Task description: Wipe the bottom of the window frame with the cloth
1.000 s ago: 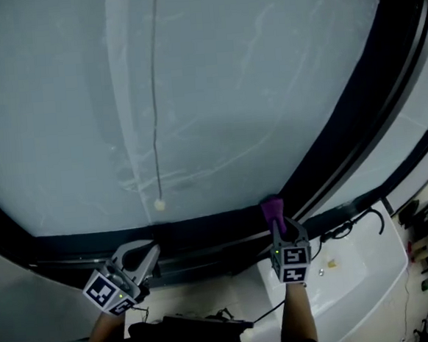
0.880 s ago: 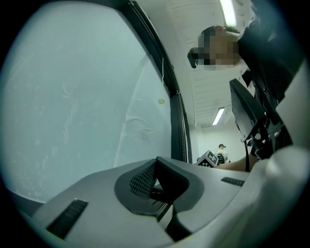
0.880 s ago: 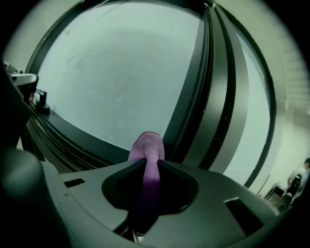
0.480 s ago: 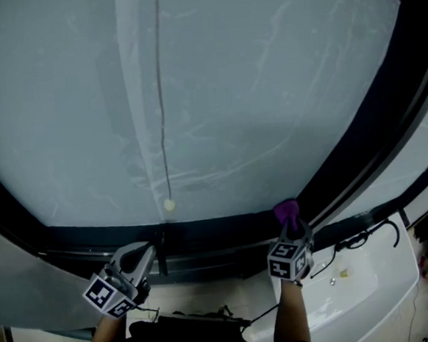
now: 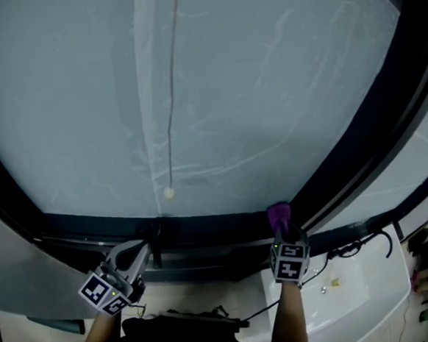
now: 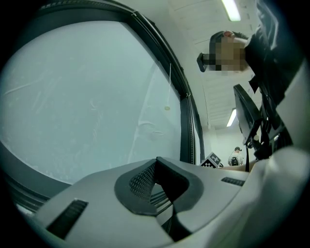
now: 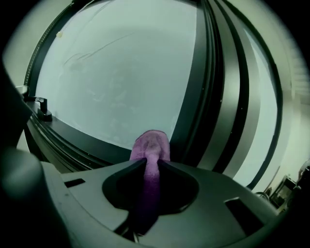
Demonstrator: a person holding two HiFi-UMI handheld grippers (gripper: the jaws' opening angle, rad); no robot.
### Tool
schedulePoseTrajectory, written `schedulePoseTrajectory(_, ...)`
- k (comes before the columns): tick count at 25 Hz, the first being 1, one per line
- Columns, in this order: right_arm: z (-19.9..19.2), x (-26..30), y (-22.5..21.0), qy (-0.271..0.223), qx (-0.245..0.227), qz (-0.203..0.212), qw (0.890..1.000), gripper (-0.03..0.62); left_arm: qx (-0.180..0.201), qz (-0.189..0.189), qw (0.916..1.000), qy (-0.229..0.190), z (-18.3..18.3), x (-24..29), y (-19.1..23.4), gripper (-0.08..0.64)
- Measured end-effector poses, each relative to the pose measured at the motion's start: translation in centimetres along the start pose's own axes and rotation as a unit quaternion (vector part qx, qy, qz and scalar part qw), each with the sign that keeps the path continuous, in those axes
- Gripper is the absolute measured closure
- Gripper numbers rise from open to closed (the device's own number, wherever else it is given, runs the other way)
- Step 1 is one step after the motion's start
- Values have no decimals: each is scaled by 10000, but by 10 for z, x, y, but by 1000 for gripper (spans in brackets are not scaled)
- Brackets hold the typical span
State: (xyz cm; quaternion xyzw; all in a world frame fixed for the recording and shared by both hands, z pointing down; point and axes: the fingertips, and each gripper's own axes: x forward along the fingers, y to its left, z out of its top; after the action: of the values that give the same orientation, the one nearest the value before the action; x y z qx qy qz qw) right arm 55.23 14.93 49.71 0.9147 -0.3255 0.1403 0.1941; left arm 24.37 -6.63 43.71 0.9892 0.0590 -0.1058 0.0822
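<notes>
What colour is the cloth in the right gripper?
Purple. The cloth shows best in the right gripper view.

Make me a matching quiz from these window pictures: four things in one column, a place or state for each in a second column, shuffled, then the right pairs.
Things:
1. purple cloth
2. left claw
3. cord bead
4. black handle

Places or states:
A. hangs in front of the glass
B. shut, with nothing in it
C. sits on the bottom window frame
D. pinched in the right claw

Pairs: 1-D, 2-B, 3-A, 4-C.
</notes>
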Motion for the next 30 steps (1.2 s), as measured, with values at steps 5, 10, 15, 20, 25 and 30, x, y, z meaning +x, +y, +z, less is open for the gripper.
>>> schedulePoseTrajectory(5, 4, -3, 12, -41, -30, 274, 9996, 523, 59, 204, 9998, -49, 3, -13, -4, 560)
schedulePoseTrajectory(10, 10, -7, 37, -135, -160, 678, 9975, 523, 105, 548, 9984, -75, 2, -28, -3, 560)
schedulePoseTrajectory(15, 10, -11, 43, -121, -286, 816, 9962, 523, 161, 730, 9972, -46, 3, -35, -9, 560)
schedulePoseTrajectory(20, 16, -11, 59, -156, -278, 982, 9947, 523, 199, 887, 9959, -37, 2, -48, -2, 560)
schedulePoseTrajectory(25, 14, -17, 71, -105, -413, 927, 9948, 523, 100, 961, 9953, -58, 0, -65, 4, 560)
schedulePoseTrajectory(30, 18, -15, 92, -35, -441, 835, 9955, 523, 139, 1009, 9948, 45, 8, -94, 22, 558)
